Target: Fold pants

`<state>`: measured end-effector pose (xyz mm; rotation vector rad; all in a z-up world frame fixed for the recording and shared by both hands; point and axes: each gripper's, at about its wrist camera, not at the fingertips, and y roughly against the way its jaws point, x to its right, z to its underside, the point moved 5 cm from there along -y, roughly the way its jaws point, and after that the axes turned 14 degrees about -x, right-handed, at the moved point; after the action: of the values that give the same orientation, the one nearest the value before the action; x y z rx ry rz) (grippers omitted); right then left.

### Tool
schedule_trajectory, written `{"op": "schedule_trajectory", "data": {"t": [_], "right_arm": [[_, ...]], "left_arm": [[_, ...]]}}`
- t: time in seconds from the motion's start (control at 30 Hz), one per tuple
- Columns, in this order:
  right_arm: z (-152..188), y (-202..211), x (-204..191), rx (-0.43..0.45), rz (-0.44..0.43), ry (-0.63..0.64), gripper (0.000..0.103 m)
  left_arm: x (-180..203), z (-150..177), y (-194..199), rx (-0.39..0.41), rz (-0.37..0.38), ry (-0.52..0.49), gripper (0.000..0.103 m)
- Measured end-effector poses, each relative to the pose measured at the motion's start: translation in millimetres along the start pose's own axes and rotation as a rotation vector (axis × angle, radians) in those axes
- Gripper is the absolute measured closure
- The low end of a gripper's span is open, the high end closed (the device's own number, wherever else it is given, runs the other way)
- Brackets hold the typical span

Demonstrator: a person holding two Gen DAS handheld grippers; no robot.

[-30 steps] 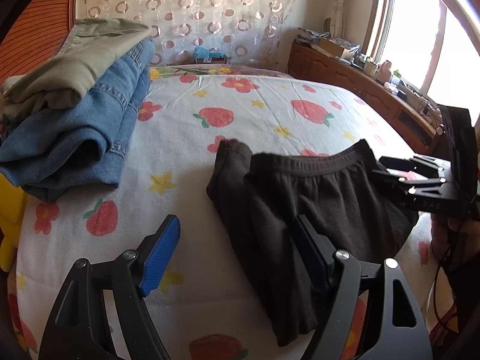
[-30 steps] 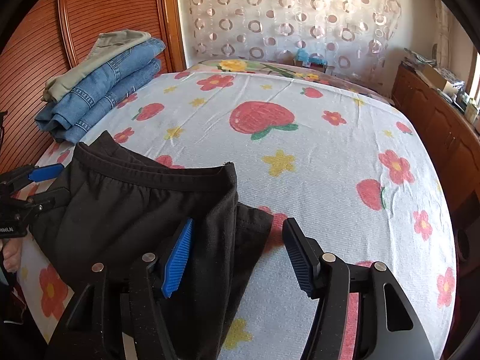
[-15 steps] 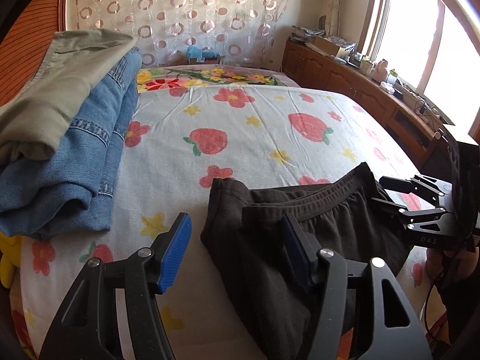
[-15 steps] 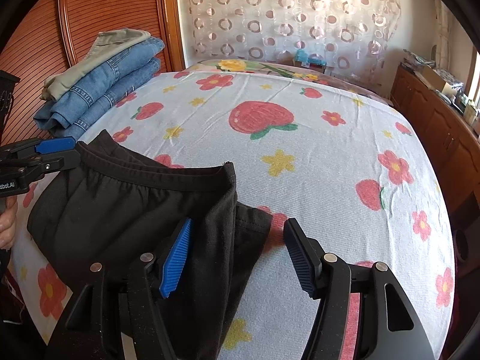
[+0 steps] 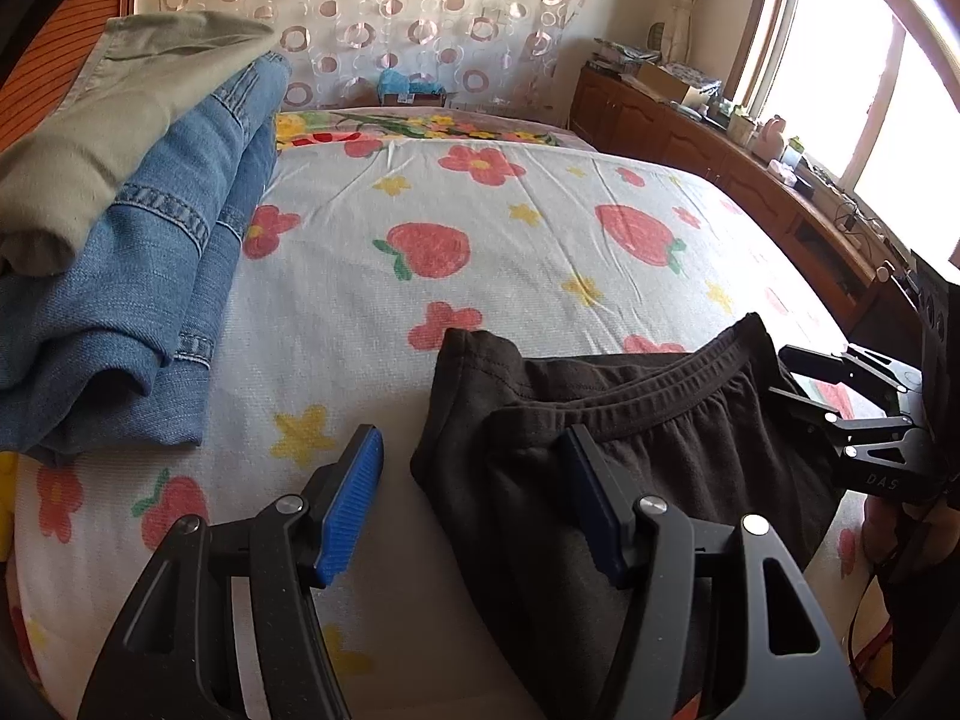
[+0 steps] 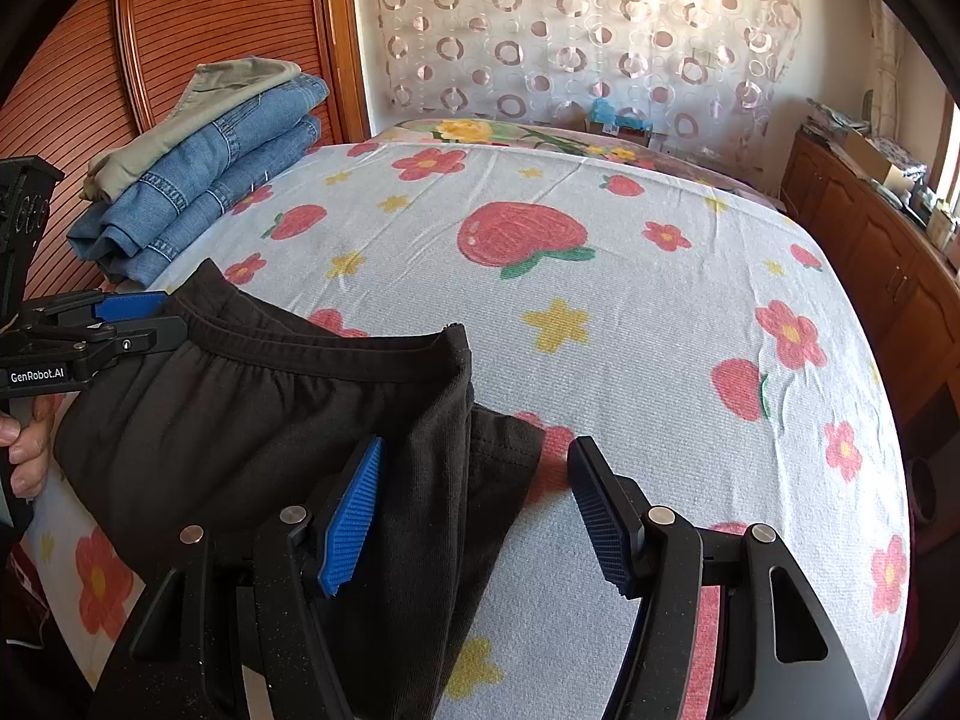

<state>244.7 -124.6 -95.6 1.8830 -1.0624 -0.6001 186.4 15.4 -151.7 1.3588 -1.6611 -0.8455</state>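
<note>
Black pants (image 5: 648, 456) lie folded on the strawberry-print bed sheet (image 5: 510, 276), waistband toward the far side. My left gripper (image 5: 474, 495) is open at their left edge: the cloth's edge lies between the jaws and the right finger rests over the fabric, without pinching it. In the right wrist view the pants (image 6: 252, 414) fill the lower left. My right gripper (image 6: 480, 510) is open too, with the folded edge between its blue pads. Across the garment, the left gripper (image 6: 150, 318) sits by the waistband corner, and the right gripper (image 5: 798, 375) sits by the other end.
A stack of folded blue jeans (image 5: 138, 300) topped by khaki trousers (image 5: 114, 120) lies at the bed's left side, against a wooden slatted panel (image 6: 198, 18). A wooden cabinet (image 5: 750, 174) runs under the window on the right. A hand (image 6: 24, 450) holds the left gripper.
The left gripper's jaws have narrowed and it has moved up along the pants toward the waistband; the jeans stack looms closer. The right gripper has stayed put.
</note>
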Motion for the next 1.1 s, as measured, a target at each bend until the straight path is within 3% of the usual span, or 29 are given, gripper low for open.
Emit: {"op": "schedule_trajectory", "data": {"t": [0.1, 0.17, 0.33, 0.67, 0.9, 1.1], "right_arm": [[0, 0, 0, 0.000, 0.001, 0.000, 0.038], [0, 0, 0, 0.000, 0.000, 0.000, 0.038], [0, 0, 0, 0.000, 0.000, 0.000, 0.038], [0, 0, 0, -0.001, -0.001, 0.000, 0.038], [-1, 0, 0, -0.005, 0.000, 0.003, 0.038], [-1, 1, -1, -0.010, -0.011, 0.008, 0.041]], "left_arm": [[1, 0, 0, 0.005, 0.021, -0.009, 0.048], [4, 0, 0, 0.001, 0.062, -0.014, 0.064], [14, 1, 7, 0.018, 0.050, -0.042, 0.084], [27, 4, 37, 0.116, 0.030, -0.072, 0.086], [36, 7, 40, 0.139, -0.005, -0.096, 0.086], [39, 11, 50, 0.160, 0.019, -0.097, 0.086]]}}
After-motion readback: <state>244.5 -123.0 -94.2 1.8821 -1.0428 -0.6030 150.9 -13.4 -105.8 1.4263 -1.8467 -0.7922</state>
